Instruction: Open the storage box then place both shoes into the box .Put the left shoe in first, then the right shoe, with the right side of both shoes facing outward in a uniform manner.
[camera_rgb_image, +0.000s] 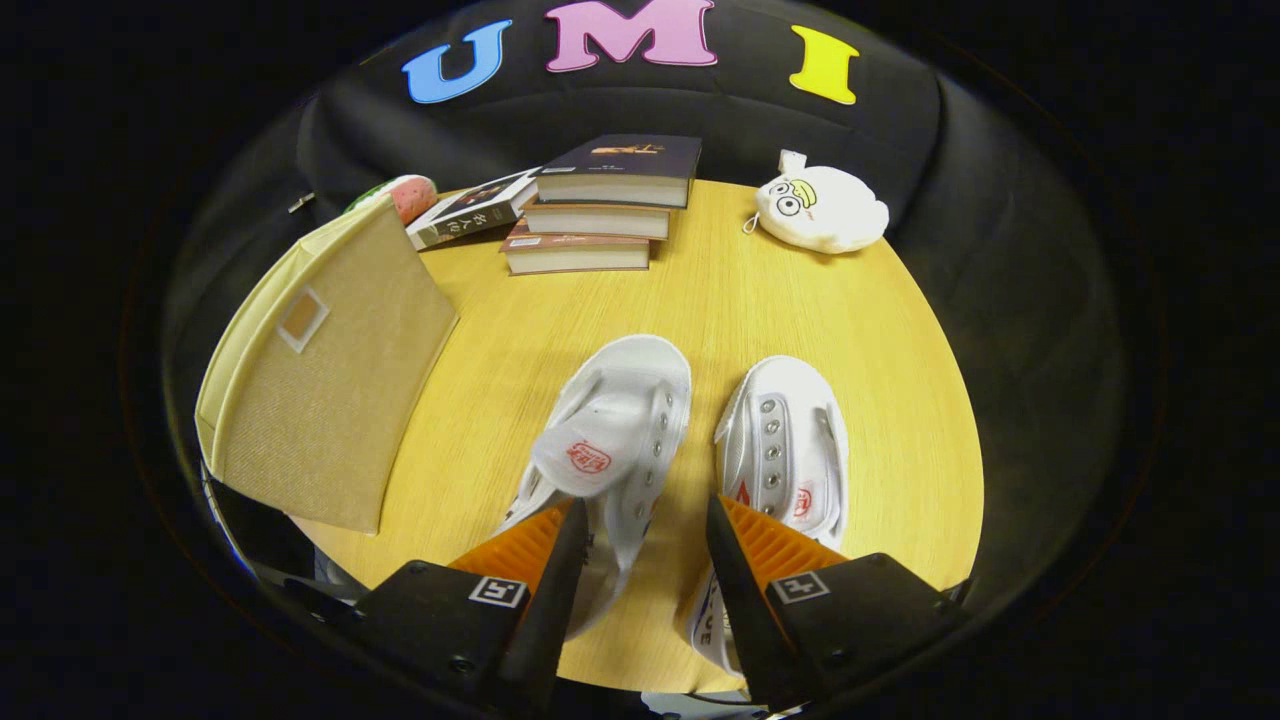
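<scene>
Lying side by side on the wooden table, both white shoes are pointing away from us: left shoe partly between our gripper fingers, right shoe just beside the right finger. We are holding the fingers apart, gripping nothing. Storage box is standing closed to the left of the shoes, apart from them. Beyond, a book stack, a plush toy and a red-green item behind the box are sitting near the far edge.

storage box blocks left — bare table between shoes, books
</scene>
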